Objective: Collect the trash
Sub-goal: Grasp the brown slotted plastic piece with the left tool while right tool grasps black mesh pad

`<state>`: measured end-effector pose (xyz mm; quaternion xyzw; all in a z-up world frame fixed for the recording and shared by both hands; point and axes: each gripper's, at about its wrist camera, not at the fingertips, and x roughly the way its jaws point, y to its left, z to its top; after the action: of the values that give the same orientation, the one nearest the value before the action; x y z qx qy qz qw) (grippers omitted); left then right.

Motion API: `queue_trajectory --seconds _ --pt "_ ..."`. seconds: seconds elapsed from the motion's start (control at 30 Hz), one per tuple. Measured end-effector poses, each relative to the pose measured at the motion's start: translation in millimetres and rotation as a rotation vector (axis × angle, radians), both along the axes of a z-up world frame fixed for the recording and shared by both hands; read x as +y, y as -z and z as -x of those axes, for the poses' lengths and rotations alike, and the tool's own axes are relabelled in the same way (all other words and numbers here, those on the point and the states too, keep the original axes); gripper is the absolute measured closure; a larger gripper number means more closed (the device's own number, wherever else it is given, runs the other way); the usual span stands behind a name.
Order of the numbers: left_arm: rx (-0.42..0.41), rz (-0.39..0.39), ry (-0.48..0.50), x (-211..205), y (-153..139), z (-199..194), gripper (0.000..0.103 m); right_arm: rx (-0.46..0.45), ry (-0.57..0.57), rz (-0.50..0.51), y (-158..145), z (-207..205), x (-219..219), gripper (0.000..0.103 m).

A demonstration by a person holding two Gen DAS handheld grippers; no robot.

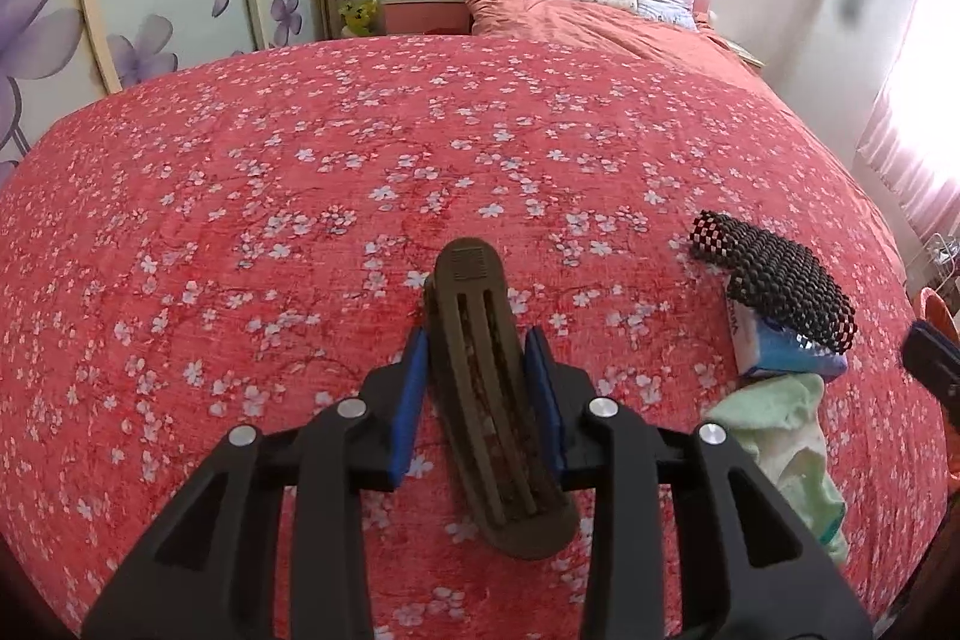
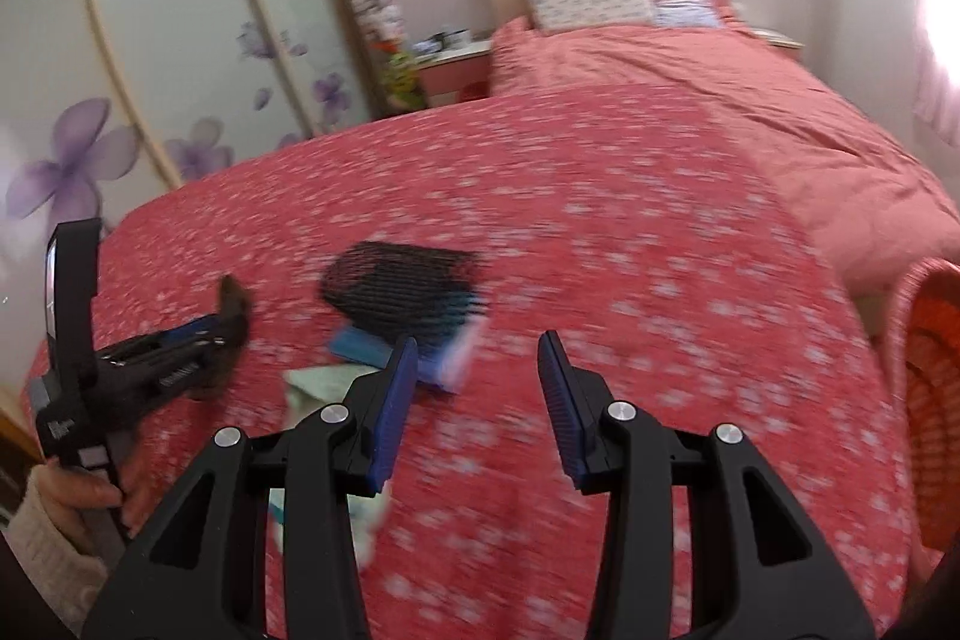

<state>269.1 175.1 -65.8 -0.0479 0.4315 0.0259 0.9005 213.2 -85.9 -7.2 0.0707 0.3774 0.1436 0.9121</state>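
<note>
Trash on the bedspread (image 1: 300,196): biggest is the black mesh mat (image 1: 780,280), floppy, draped over a blue tissue pack (image 1: 780,358) w/ a pale green cloth (image 1: 774,436) beside, all soft and light, I'd pinch an edge. Brown slotted piece (image 1: 492,400) looks stiff; my left gripper (image 1: 483,388) grips it mid-length. Right gripper (image 2: 477,394) gapes partway, empty.

Daylight flooded in from the right edge of both views, blowing out the pink curtain (image 1: 912,160) to white glare. The left wrist view was mostly sharp; the right wrist view was smeared by motion blur. Fisheye bending and dark vignetting marked the corners.
</note>
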Motion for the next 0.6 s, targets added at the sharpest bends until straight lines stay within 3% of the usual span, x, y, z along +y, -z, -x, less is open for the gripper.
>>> queue_trajectory --seconds 0.23,0.43,0.53,0.6 --pt "-0.004 0.017 -0.009 4 3 7 0.069 0.037 -0.049 0.026 10 -26 41 0.06" --pt "-0.001 0.005 -0.007 4 4 10 0.068 0.054 -0.045 0.038 16 -31 48 0.06" --pt "-0.002 0.017 -0.007 5 3 10 0.068 0.049 -0.049 0.051 17 -31 51 0.071" --pt "-0.003 0.021 -0.008 4 3 9 0.068 0.043 -0.056 0.061 16 -31 54 0.086"
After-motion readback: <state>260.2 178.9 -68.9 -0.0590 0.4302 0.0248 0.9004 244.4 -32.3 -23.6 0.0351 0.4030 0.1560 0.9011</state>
